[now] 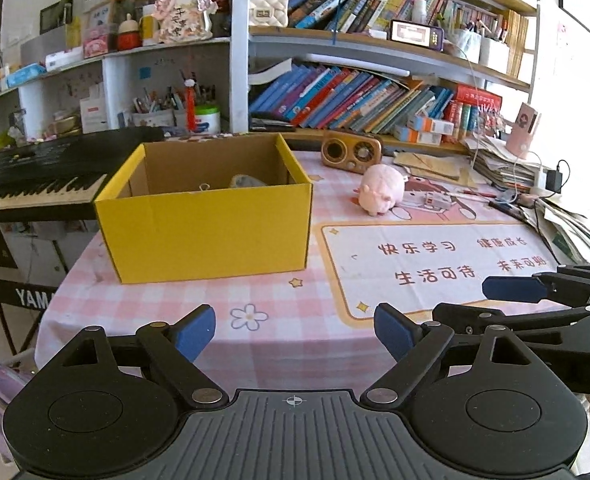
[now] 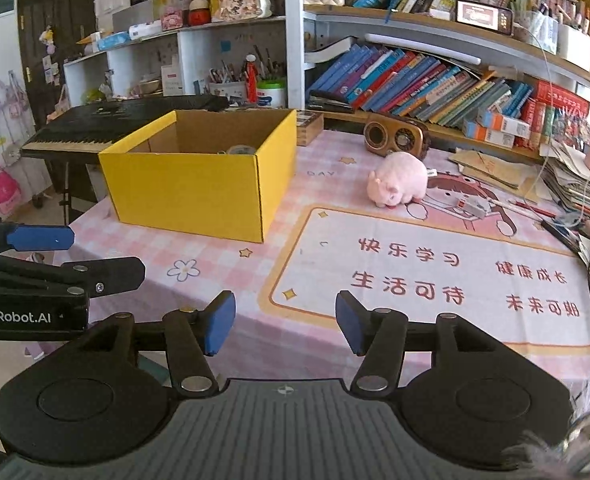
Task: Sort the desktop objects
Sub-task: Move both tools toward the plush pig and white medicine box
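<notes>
An open yellow cardboard box (image 1: pixel 211 232) (image 2: pixel 191 196) stands on the left of the pink checked desk, with small items partly visible inside. A pink plush pig (image 1: pixel 381 194) (image 2: pixel 399 179) lies to the right of the box. A small white item (image 2: pixel 473 205) lies right of the pig. My left gripper (image 1: pixel 295 334) is open and empty over the desk's near edge. My right gripper (image 2: pixel 285 326) is open and empty, also near the front edge. Each gripper shows at the side of the other's view.
A wooden retro radio (image 1: pixel 351 151) stands behind the pig. Stacked papers and cables (image 1: pixel 507 168) crowd the right edge. A black keyboard (image 1: pixel 43 176) sits left of the desk. Bookshelves (image 1: pixel 375 96) rise behind. A printed mat (image 2: pixel 435 276) covers the desk's right half.
</notes>
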A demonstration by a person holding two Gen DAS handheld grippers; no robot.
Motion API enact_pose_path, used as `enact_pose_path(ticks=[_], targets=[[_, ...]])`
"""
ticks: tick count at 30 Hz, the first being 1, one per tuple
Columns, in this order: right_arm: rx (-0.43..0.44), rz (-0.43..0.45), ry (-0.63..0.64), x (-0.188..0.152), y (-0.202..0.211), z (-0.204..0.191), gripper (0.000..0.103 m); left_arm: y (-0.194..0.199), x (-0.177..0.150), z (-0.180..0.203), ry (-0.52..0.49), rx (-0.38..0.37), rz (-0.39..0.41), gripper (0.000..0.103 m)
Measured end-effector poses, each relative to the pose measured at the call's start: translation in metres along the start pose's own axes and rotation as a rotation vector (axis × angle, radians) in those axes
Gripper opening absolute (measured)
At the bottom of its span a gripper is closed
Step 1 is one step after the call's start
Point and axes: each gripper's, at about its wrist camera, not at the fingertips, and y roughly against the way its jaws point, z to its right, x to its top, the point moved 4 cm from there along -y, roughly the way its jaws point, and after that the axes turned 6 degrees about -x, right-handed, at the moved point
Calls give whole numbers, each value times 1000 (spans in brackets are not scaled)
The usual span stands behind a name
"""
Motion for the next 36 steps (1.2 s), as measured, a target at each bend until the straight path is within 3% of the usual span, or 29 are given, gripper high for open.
enact_pose_path(ticks=[17, 36], targets=[[-115, -46, -97, -6, -9, 53, 57, -45, 13, 40, -79, -126, -62, 89], [-165, -103, -120, 14, -50, 136, 63, -120, 45, 95, -99, -186, -115, 89]])
